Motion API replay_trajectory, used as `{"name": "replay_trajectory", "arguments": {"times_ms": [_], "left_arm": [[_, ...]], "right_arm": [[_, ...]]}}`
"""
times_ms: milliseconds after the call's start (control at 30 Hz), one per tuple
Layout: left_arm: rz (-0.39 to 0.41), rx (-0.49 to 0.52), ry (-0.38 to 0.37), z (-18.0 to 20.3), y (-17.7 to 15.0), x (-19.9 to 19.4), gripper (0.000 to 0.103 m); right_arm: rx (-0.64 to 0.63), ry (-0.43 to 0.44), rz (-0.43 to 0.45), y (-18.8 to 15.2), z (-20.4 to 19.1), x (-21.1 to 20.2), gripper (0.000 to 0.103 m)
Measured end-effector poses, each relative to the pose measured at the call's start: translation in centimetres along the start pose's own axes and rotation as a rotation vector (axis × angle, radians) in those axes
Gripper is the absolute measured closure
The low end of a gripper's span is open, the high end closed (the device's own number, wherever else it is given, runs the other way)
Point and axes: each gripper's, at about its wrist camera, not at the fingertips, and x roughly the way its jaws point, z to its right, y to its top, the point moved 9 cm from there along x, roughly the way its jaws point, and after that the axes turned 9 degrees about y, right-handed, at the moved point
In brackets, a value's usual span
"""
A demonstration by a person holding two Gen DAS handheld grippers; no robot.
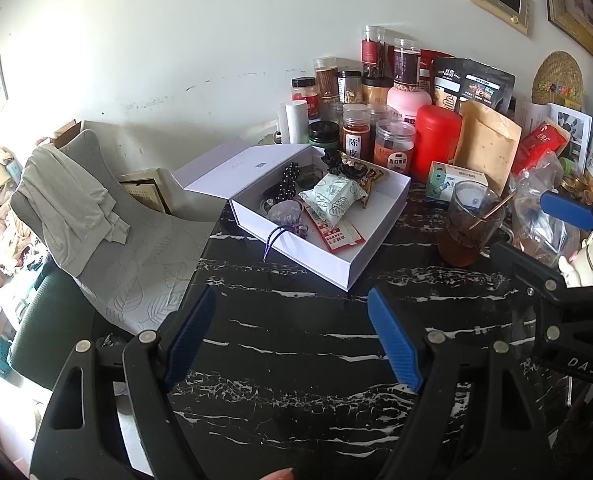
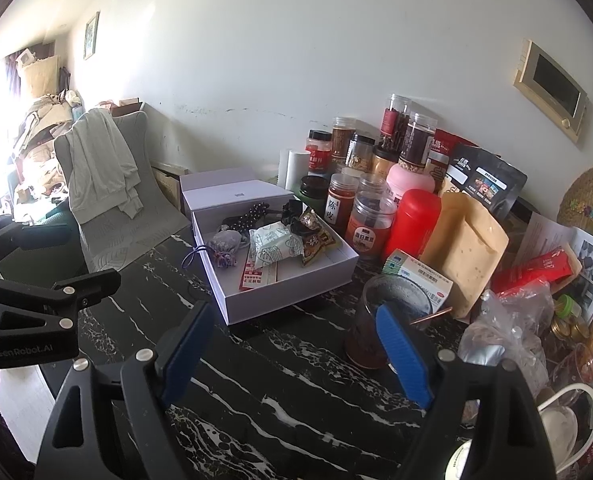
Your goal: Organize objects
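In the left wrist view, a chair (image 1: 108,248) draped with a pale cloth (image 1: 66,204) is seen at the left edge of the frame. The left gripper (image 1: 292,340) is held at the lower centre with its blue pads spread wide; nothing is held between them, and only the black marbled worktop (image 1: 296,360) is seen in the gap. Above it, at the centre of the frame, a white box (image 1: 336,264) is placed on the worktop with its lid laid open toward the upper left. Inside the box a purple pouch (image 1: 286,216), a green-patterned packet (image 1: 334,198) and a red card (image 1: 338,236) are found. Jars (image 1: 356,136) and a red canister (image 1: 436,140) are ranged behind the box against the wall. A glass of dark tea (image 1: 466,224) is set to the right of the box.

In the right wrist view, the right gripper (image 2: 292,344) is likewise spread wide at the lower centre and holds nothing; its right pad is seen in front of the glass, though contact cannot be told.
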Motion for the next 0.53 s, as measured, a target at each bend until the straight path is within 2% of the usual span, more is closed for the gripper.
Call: {"name": "replay_trajectory", "arguments": {"times_ms": [400,533], "left_arm": [[-0.002,-0.003,-0.002,0.0,-0.4,-0.4,0.026],[-0.013,0.005,-0.003,0.8,-1.4,-0.4,0.026]], "right_arm": [[0.004,-0.006,-0.001,-0.8,-0.1,-0.5,0.019],[0.026,-0.025,0.01,-1.8,0.4,-1.2,0.019]]}}
